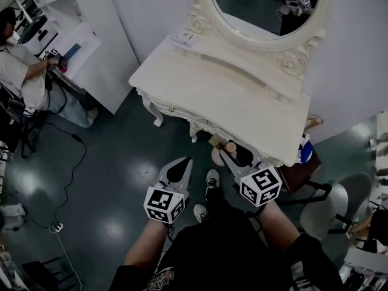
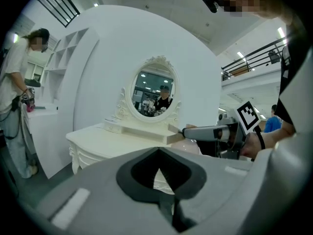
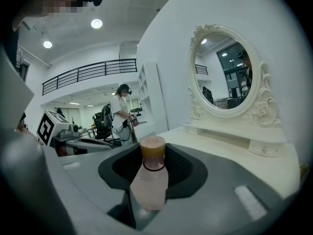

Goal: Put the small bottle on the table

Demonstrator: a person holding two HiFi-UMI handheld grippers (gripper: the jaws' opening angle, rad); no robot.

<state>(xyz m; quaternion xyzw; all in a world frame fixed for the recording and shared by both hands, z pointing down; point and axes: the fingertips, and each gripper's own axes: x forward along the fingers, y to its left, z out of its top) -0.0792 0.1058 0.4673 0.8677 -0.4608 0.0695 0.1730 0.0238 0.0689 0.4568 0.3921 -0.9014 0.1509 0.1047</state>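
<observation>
The small bottle (image 3: 150, 180) is pale pink with a tan cap. It stands upright between the jaws of my right gripper (image 3: 153, 147), which is shut on it. In the head view the bottle's cap (image 1: 230, 148) shows at the tip of the right gripper (image 1: 233, 157), just in front of the white dressing table (image 1: 224, 96) and below its front edge. My left gripper (image 1: 177, 173) hangs over the floor to the left of it. Its jaws are shut with nothing between them (image 2: 158, 152). The table top (image 3: 220, 151) lies ahead of the bottle, to the right.
An oval mirror (image 1: 267, 5) stands at the back of the table. At far left a person (image 1: 18, 71) works at a white counter. Cables (image 1: 73, 162) and a power strip (image 1: 56, 227) lie on the dark floor. A chair (image 1: 330, 205) stands at the right.
</observation>
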